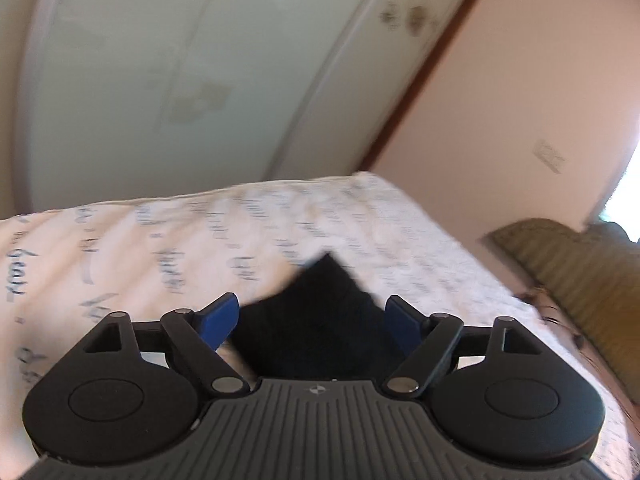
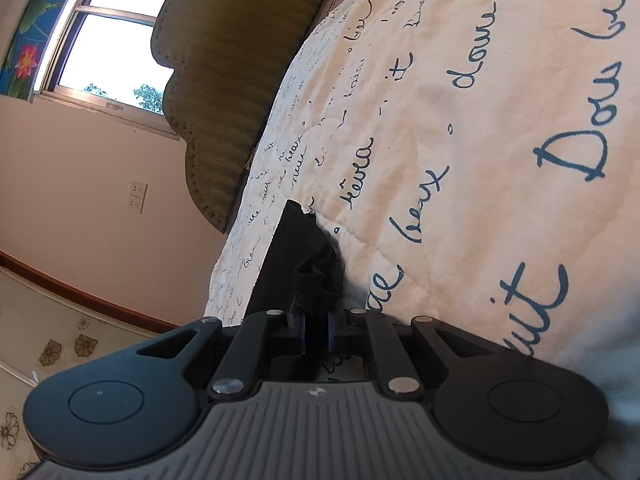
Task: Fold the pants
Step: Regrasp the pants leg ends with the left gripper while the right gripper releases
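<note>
The bed [image 2: 500, 100] fills most of the room's near side, covered in a cream quilt printed all over with blue handwriting. Beyond it on the far side stands an olive green headboard [image 2: 240, 60] with a scalloped edge, set against a pink wall under a window [image 2: 108, 40] with a flowered curtain beside it. The left wrist view also takes in a pale wardrobe [image 1: 180, 80] past the far edge of the bed, though that picture is blurred.

The pants [image 2: 296, 256], black, sit on the quilt toward the near side of the bed. One bunched part rises from the cover into the right claw [image 2: 316, 326], whose blue pads are pressed close together with dark cloth pinched between them.

The left claw [image 1: 310, 320] is spread wide, its blue fingers [image 1: 218, 318] well apart, and a peaked fold of the black cloth shows in the gap between them. I cannot tell whether the fingers touch the cloth.
</note>
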`<state>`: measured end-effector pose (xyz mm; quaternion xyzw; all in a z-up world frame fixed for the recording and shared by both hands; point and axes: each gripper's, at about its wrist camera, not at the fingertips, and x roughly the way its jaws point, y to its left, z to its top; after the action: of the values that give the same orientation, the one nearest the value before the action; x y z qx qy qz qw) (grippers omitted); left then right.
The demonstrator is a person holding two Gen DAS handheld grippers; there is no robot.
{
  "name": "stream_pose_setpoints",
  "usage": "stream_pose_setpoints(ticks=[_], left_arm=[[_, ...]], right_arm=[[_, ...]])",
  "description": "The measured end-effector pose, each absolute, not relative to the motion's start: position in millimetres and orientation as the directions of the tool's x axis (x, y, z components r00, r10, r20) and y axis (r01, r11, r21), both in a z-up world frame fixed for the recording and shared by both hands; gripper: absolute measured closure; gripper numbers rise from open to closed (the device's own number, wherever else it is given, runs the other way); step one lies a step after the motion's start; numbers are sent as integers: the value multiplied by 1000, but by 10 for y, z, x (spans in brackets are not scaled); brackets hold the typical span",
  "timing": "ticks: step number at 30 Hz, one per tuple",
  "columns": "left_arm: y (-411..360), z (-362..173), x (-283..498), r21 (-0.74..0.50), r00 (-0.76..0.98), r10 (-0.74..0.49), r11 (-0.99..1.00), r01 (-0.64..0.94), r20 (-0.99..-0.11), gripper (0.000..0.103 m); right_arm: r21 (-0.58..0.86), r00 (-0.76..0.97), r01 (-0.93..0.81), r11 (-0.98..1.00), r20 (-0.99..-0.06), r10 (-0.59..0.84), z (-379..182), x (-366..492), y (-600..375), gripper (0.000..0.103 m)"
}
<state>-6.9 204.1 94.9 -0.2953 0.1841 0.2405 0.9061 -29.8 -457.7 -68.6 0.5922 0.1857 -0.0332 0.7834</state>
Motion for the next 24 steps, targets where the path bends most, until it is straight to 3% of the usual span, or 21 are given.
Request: stream_pose_setpoints(ticks=[7,10,12,17,20,24], left_arm=[[1289,1186,423,-453,879,99,827,-333,-466,17],[882,1260,617,-442,896,-5,871,-215,-445,17],[611,1305,739,-440,895,-96,890,-119,-437,17],[-370,1350,1227,-476,760,-435,859,189,-483,17],[-1172,1254,1477,-529,605,-603,784,325,-520,17],[-2224,973,1675,-586,384,-740,673,452,-553,19]], right_arm=[[937,937,279,209,-313,156,-702,-272,-4637,79],[879,919,345,329,-388,73,-559,-203,-4557,86],[782,894,397,481,-449,-8,-380,-136,-4407,90],[438,883,322,839,-459,-99,70,63,-3789,91],[214,882,270,939,-445,-152,180,122,-3425,91],[105,887,208,972,-439,-142,203,114,-3183,91]])
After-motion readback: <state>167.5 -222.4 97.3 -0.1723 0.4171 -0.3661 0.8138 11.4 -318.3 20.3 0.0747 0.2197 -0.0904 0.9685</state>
